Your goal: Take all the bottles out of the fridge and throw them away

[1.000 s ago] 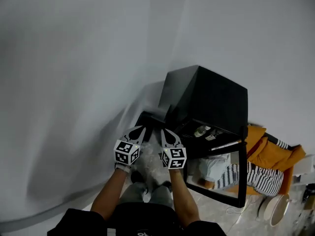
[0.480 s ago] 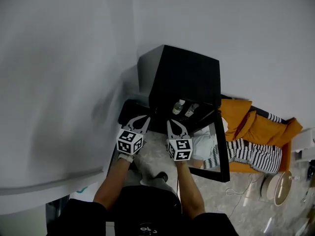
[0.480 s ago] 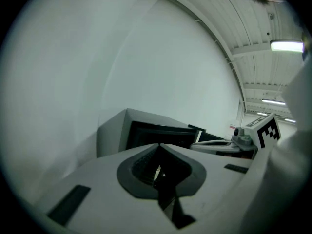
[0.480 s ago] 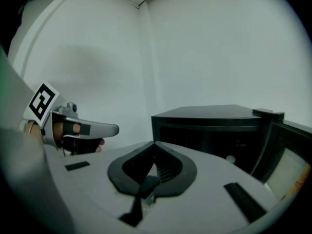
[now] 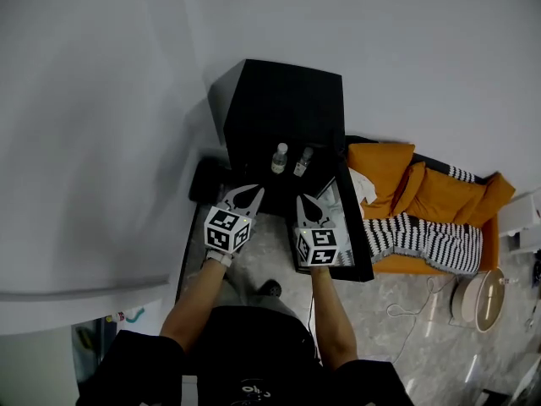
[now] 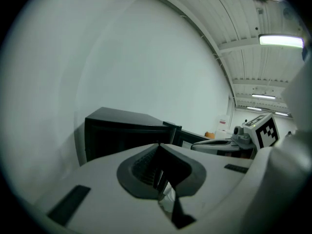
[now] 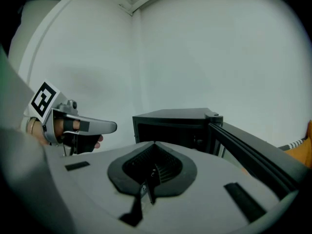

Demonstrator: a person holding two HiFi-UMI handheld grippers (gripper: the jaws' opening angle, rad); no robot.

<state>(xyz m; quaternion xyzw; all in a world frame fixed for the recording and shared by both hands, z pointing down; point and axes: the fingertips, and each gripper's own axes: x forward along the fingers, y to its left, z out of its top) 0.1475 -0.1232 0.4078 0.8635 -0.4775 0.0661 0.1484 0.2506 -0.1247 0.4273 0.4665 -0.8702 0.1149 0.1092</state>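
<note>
A black fridge point(image 5: 279, 108) stands against the white wall with its door point(image 5: 348, 231) swung open to the right. Two small clear bottles point(image 5: 279, 157) point(image 5: 303, 161) stand side by side inside it, seen only in the head view. My left gripper point(image 5: 245, 194) point(image 6: 158, 145) is shut and empty, a little short of the fridge's front. Beside the door's inner face, my right gripper point(image 5: 308, 203) point(image 7: 154, 143) is also shut and holds nothing. Both gripper views show the fridge point(image 6: 122, 130) point(image 7: 170, 123) as a dark box ahead.
Orange cushions point(image 5: 423, 197) and a striped cloth point(image 5: 431, 248) lie right of the door. A round white object point(image 5: 478, 299) sits on the floor farther right. A low dark thing point(image 5: 205, 180) lies at the fridge's left foot. White walls close in behind and to the left.
Both grippers have travelled toward the open fridge and now sit just in front of it. The two bottles have come into clearer sight. Both stay shut.
</note>
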